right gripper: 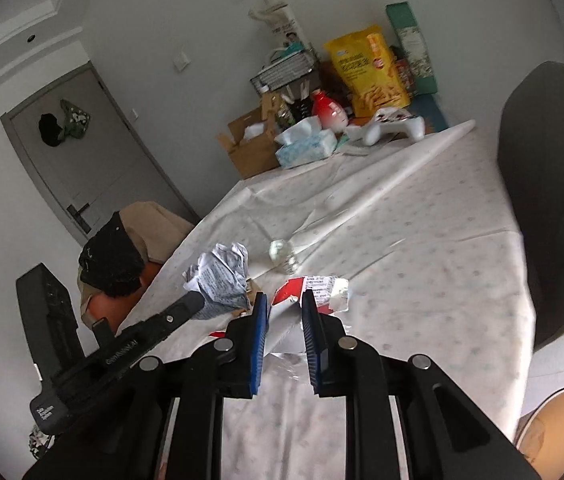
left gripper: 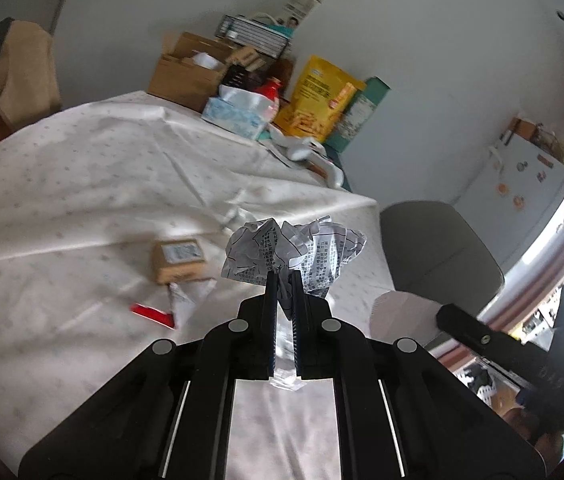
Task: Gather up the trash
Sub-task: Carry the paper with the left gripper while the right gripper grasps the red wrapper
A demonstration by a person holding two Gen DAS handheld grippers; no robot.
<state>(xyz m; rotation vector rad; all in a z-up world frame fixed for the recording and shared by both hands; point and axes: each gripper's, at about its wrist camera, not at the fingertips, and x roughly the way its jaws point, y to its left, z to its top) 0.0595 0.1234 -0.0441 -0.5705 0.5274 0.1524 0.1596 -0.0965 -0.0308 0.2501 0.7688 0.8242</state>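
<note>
While your left gripper is clamped tight on a crumpled printed paper, the wad stands above its fingertips, lifted off the tablecloth. In the right wrist view that same paper shows at the left, held up at the table's near edge.

Your right gripper is closed on a red-and-white wrapper, which sits between its blue-edged fingers and sticks up past the tips; the jaws stand narrow rather than fully together.

On the cloth remain a small cardboard box and, just below it, a scrap of red and white, seen from the left wrist. A crushed clear bottle lies on the cloth beyond the wrapper.

At the far end of the table stand a tissue pack, a yellow snack bag and an open carton. A grey chair sits at the table's right side.
</note>
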